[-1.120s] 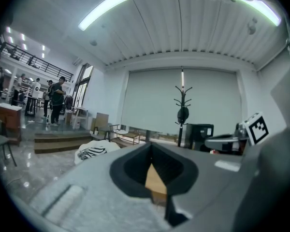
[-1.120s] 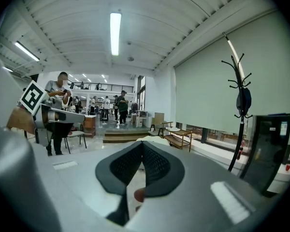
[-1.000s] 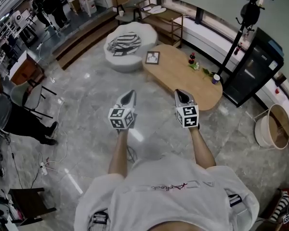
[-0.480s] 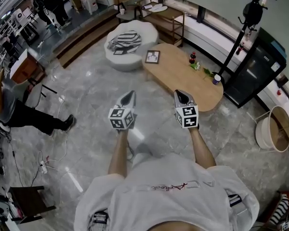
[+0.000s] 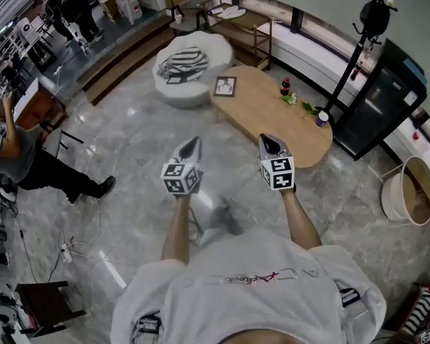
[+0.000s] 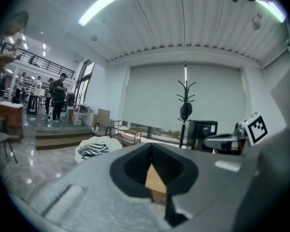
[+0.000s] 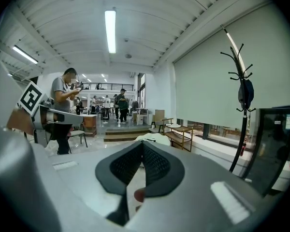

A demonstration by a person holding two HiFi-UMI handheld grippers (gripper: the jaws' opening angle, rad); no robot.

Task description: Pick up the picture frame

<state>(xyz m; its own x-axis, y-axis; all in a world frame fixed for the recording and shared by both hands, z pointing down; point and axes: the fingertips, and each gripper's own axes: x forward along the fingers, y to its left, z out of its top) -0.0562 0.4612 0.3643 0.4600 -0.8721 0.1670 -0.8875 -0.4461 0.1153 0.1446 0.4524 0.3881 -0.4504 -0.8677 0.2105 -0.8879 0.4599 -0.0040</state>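
Observation:
The picture frame (image 5: 225,87) lies flat at the far left end of the oval wooden table (image 5: 265,117), seen in the head view. My left gripper (image 5: 194,141) and right gripper (image 5: 266,140) hang side by side over the marble floor, well short of the table, both shut and holding nothing. The left gripper view shows its jaws (image 6: 152,148) met at the tips, a sliver of the wooden table (image 6: 154,181) visible between the pads. The right gripper view shows jaws (image 7: 142,145) also met at the tips, pointing toward the room's far end.
A white round pouf (image 5: 193,67) with a striped cloth sits left of the table. A bottle (image 5: 285,86), small plant and cup (image 5: 321,117) stand on the table's far side. A coat rack (image 5: 355,49), black cabinet (image 5: 378,99) and round basket (image 5: 406,190) are right. A person (image 5: 29,160) stands left.
Both grippers stay shut and keep their place in the head view. The person at the left has walked further into view; the table and pouf have shifted only slightly.

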